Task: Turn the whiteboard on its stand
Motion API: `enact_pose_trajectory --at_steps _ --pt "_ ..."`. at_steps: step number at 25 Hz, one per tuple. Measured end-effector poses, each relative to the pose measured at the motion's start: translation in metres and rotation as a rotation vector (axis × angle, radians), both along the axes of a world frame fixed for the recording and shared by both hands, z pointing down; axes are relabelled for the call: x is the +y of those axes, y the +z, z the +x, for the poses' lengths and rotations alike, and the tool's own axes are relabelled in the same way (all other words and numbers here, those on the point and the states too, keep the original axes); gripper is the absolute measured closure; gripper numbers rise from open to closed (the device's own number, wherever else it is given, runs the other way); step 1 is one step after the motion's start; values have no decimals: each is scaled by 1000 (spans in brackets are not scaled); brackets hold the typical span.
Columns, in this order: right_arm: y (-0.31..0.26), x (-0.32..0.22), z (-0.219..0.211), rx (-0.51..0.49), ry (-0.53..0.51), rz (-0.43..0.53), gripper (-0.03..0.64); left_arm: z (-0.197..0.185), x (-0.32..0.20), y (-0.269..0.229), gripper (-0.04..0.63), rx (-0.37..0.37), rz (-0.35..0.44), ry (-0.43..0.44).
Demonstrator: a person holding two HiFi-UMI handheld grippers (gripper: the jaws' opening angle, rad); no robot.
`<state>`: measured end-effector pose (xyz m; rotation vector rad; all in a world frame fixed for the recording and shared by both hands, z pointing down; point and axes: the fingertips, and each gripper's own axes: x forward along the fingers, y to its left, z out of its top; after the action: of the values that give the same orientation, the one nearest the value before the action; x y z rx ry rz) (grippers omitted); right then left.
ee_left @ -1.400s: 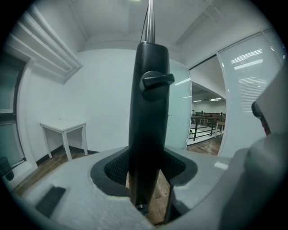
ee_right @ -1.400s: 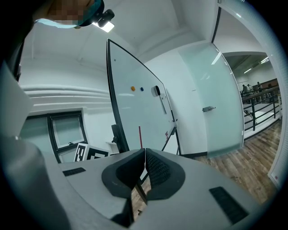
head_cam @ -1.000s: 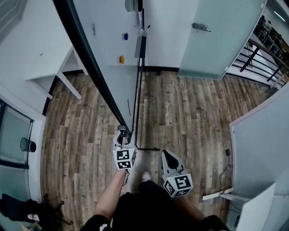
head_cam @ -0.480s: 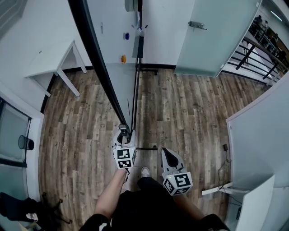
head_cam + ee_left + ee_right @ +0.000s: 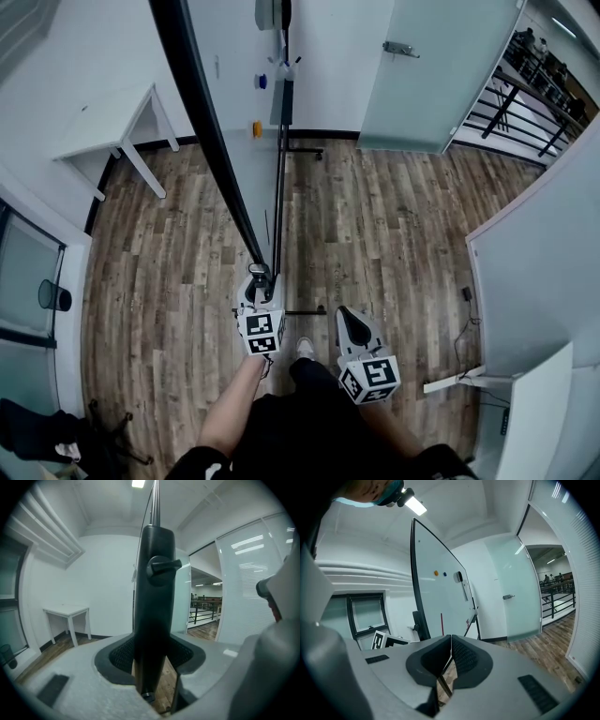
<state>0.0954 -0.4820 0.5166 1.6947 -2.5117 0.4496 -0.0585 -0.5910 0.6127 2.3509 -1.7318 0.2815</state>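
The whiteboard [image 5: 234, 103] stands edge-on in the head view, its black frame edge [image 5: 202, 122] running from the top down to my left gripper [image 5: 258, 279]. That gripper is shut on the frame's lower black post [image 5: 153, 611], which fills the gap between the pads, a knob showing higher up on it. My right gripper [image 5: 349, 323] hangs free to the right of the stand, its pads closed together on nothing [image 5: 450, 656]. In the right gripper view the whiteboard [image 5: 440, 592] rises ahead to the left, with magnets and an eraser on it.
The stand's foot bar [image 5: 305, 309] lies on the wood floor between my grippers. A white table [image 5: 103, 122] stands at the left, a frosted glass door [image 5: 441, 75] at the back, a white panel [image 5: 534, 272] at the right, a dark bin [image 5: 56, 298] at far left.
The board's black edge has swung to run steeper in the head view. Both grippers have shifted along with it; the left grip on the frame is unchanged.
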Motion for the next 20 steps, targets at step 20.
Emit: enact_pose_trajectory --at_steps 20 --pt "12 156 -40 -26 74 -13 603 -33 138 5 396 1 18 45"
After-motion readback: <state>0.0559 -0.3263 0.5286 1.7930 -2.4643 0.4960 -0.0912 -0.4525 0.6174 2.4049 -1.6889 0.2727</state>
